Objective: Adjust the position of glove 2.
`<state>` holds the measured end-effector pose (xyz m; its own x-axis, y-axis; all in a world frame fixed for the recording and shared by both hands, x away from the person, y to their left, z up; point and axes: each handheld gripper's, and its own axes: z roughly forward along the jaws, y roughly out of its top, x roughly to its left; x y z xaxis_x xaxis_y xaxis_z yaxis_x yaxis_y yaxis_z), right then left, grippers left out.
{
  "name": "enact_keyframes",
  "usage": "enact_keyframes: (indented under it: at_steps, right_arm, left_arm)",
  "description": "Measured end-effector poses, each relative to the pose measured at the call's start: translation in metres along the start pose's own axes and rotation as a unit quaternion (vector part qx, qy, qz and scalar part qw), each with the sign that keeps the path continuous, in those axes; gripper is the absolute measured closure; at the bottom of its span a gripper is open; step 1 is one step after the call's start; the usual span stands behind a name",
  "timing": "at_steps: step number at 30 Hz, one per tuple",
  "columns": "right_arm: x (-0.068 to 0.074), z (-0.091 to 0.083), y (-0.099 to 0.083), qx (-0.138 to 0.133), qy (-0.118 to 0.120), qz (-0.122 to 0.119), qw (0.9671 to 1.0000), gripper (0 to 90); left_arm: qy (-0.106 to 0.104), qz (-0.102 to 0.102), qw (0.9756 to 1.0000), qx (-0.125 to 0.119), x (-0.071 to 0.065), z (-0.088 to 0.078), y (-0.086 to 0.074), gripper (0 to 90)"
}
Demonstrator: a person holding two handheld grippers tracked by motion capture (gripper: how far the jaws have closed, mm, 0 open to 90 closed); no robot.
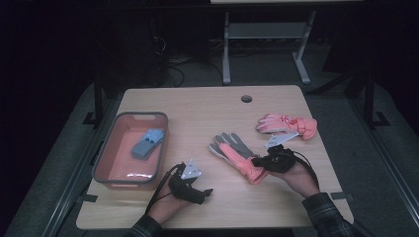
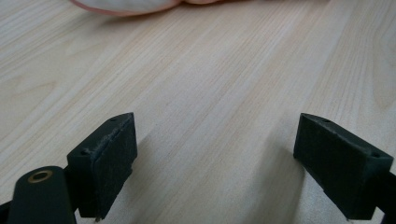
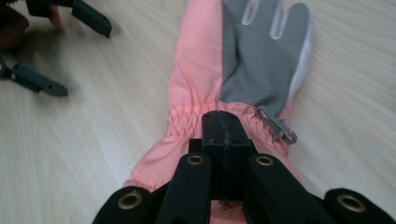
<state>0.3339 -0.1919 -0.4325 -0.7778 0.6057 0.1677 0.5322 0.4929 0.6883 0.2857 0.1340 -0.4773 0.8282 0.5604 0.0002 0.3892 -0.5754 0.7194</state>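
Note:
A pink glove with a grey palm (image 1: 234,150) lies palm up in the middle of the wooden table (image 1: 207,108). My right gripper (image 1: 258,161) sits at its cuff end. In the right gripper view the jaws are pressed together on the gathered cuff of this glove (image 3: 243,60), with a metal clip beside them. My left gripper (image 1: 203,193) rests low near the table's front edge, to the left of the glove. Its jaws stand wide apart over bare wood (image 2: 215,154), with nothing between them. A second pink glove (image 1: 286,124) lies farther back on the right.
A pink bin with a grey rim (image 1: 116,180) stands at the left and holds a blue glove (image 1: 148,143). A round hole (image 1: 246,98) marks the table's far edge. The left gripper (image 3: 88,60) also appears at the upper left of the right gripper view.

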Motion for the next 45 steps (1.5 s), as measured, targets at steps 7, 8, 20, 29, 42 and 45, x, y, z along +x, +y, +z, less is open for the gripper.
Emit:
enact_keyframes:
  at_steps: [7, 8, 20, 29, 42, 45]
  right_arm:
    - [-0.003, -0.011, 0.009, -0.018, -0.012, -0.001, 0.9998, 89.9]
    - [-0.003, -0.010, 0.012, -0.017, -0.012, 0.001, 0.9998, 89.8]
    - [-0.001, 0.032, 0.028, 0.038, -0.003, -0.020, 0.9991, 90.0]
    - [0.017, 0.028, 0.015, 0.039, 0.030, -0.037, 0.9981, 90.0]
    - [0.055, 0.031, 0.010, 0.050, 0.051, -0.054, 0.9960, 89.9]
    - [0.061, 0.032, 0.011, 0.050, 0.055, -0.059, 0.9955, 89.9]
  left_arm:
    - [0.000, 0.001, 1.0000, 0.001, 0.000, 0.000, 0.000, 12.6]
    - [-0.001, -0.002, 1.0000, 0.001, 0.000, 0.000, 0.000, 12.7]
    - [-0.002, -0.002, 1.0000, 0.001, 0.000, 0.000, 0.000, 12.6]
    - [-0.001, 0.001, 1.0000, 0.001, 0.000, 0.000, 0.000, 12.6]
    - [-0.001, -0.005, 1.0000, -0.003, 0.000, 0.001, 0.000, 12.6]
    - [-0.002, -0.005, 1.0000, -0.003, 0.000, 0.001, 0.000, 12.6]
